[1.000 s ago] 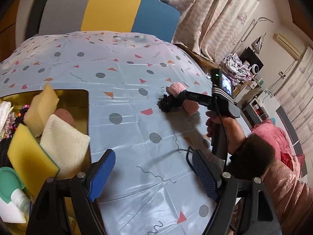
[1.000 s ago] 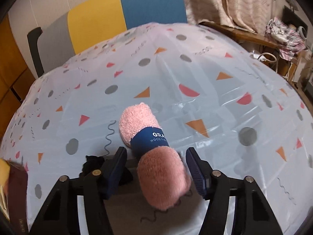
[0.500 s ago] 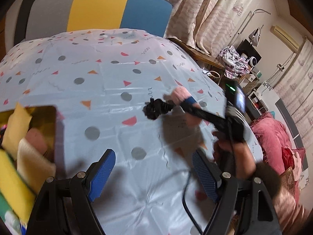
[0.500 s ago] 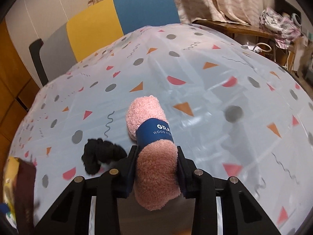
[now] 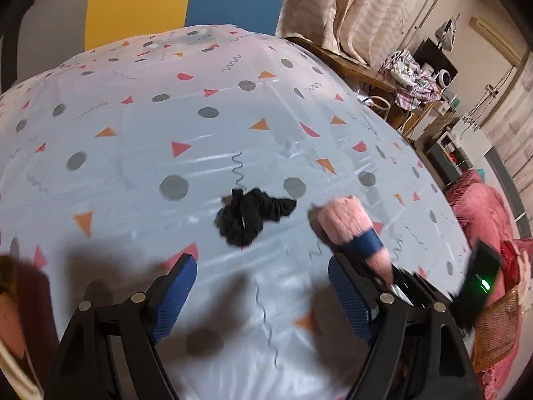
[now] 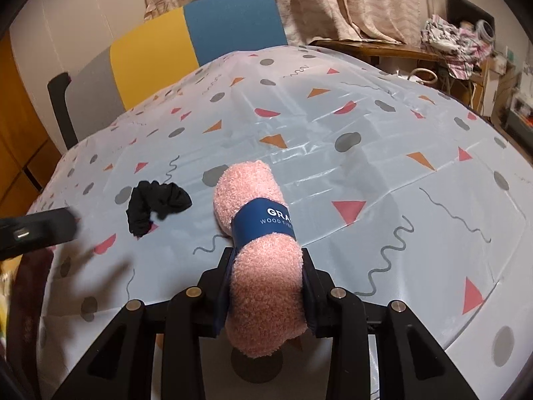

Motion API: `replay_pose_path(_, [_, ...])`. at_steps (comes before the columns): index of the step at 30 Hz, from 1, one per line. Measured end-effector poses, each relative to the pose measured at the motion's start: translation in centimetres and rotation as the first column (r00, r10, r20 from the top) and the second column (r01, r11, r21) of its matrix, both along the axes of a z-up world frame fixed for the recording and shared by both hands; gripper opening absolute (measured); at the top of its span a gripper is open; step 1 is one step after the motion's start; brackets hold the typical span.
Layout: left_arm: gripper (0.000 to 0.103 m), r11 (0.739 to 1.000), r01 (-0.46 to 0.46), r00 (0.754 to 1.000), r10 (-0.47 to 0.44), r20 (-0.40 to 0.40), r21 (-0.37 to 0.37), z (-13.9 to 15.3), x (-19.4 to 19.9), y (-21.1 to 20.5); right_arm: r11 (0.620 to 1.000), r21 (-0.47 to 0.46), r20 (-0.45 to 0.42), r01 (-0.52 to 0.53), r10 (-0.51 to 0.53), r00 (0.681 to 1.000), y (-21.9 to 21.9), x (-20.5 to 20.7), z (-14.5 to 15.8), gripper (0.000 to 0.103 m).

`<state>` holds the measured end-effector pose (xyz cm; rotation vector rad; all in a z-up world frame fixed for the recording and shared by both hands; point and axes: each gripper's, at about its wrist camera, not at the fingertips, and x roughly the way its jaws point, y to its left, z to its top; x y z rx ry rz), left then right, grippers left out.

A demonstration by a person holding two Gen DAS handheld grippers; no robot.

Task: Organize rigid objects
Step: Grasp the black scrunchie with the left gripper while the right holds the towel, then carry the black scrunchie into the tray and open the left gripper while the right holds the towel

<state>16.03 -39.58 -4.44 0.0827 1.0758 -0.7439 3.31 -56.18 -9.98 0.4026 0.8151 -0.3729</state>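
Note:
A pink fluffy towel roll (image 6: 263, 266) with a blue paper band is clamped between the pads of my right gripper (image 6: 266, 286), which is shut on its near half. In the left wrist view the same towel roll (image 5: 346, 226) sticks out at the right, just off the patterned tablecloth (image 5: 133, 166). A black scrunchie (image 5: 253, 215) lies loose on the cloth, directly ahead of my left gripper (image 5: 261, 296). That gripper is open, its blue pads wide apart with nothing between them. From the right wrist the scrunchie (image 6: 156, 205) lies left of the roll.
A chair with a grey, yellow and blue back (image 6: 186, 43) stands behind the table. A dark box corner (image 5: 16, 300) shows at the left edge. The table drops off at the right, towards cluttered shelves (image 5: 416, 76) and pink bedding (image 5: 483, 213).
My right gripper closed on the pink towel roll and drew it right, away from the scrunchie. My left gripper swept right from the box of sponges until the scrunchie lay ahead.

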Motion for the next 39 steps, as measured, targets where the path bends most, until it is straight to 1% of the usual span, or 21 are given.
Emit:
replay_pose_path(3, [0.083,1.000,0.005,1.000,-0.005,0.007,0.011,-0.8,1.1,-1.5,1.000,0.012,0.013,0.006,-0.007,1.000,-0.1,-0.2,-0.3,0.037])
replay_pose_path(9, [0.082,0.999,-0.016,1.000,0.015,0.013,0.031,-2.6,3.2,-3.4,1.000,0.012,0.029,0.011,-0.012,0.999,-0.1,-0.4,-0.3,0.037])
replay_pose_path(11, [0.081,0.999,-0.007,0.999,0.006,0.034,0.049,-3.1,3.4,-4.1,1.000,0.014,0.033,0.013,-0.013,0.999,-0.1,-0.4,-0.4,0.037])
replay_pose_path(12, [0.079,0.999,0.000,0.999,-0.002,0.047,0.053,-3.3,3.4,-4.5,1.000,0.015,0.035,0.013,-0.014,0.999,-0.1,-0.4,-0.4,0.037])
replay_pose_path(14, [0.072,0.999,0.014,0.998,-0.017,0.060,0.052,-3.7,3.3,-4.9,1.000,0.019,0.038,0.014,-0.015,0.999,-0.2,-0.4,-0.4,0.037])
replay_pose_path(15, [0.063,0.998,0.017,0.997,-0.021,0.068,0.058,-3.8,3.3,-5.1,1.000,0.021,0.041,0.014,-0.015,0.999,-0.2,-0.5,-0.4,0.037])
replay_pose_path(16, [0.049,0.998,0.021,0.997,-0.025,0.070,0.067,-4.1,3.2,-5.3,1.000,0.022,0.041,0.015,-0.016,0.999,-0.2,-0.5,-0.4,0.037])
replay_pose_path(18, [0.033,0.996,0.033,0.998,-0.037,0.046,0.080,-5.0,3.3,-5.5,1.000,0.021,0.043,0.016,-0.017,0.999,-0.2,-0.5,-0.5,0.037])
replay_pose_path(20, [0.028,0.998,0.025,0.998,-0.029,0.060,0.063,-5.1,3.1,-5.0,1.000,0.019,0.044,0.017,-0.017,0.999,-0.2,-0.5,-0.5,0.037])
replay_pose_path(21, [0.023,0.998,0.025,0.998,-0.028,0.057,0.061,-5.2,3.0,-4.9,1.000,0.020,0.045,0.017,-0.018,0.999,-0.2,-0.5,-0.5,0.037])
replay_pose_path(27, [0.021,1.000,-0.020,1.000,0.019,0.020,0.020,-4.9,2.2,-2.9,1.000,0.016,0.045,0.018,-0.018,0.999,-0.2,-0.5,-0.5,0.037])
replay_pose_path(35, [0.021,0.999,-0.037,0.999,0.037,0.030,-0.005,-3.9,-0.3,-0.3,1.000,-0.023,0.021,0.018,-0.018,1.000,0.3,-0.2,-0.5,0.037])
replay_pose_path(39, [0.021,0.996,-0.073,0.997,0.073,0.004,-0.052,-3.2,-1.3,2.0,0.999,-0.037,0.013,0.018,-0.017,1.000,0.4,-0.1,-0.5,0.037])
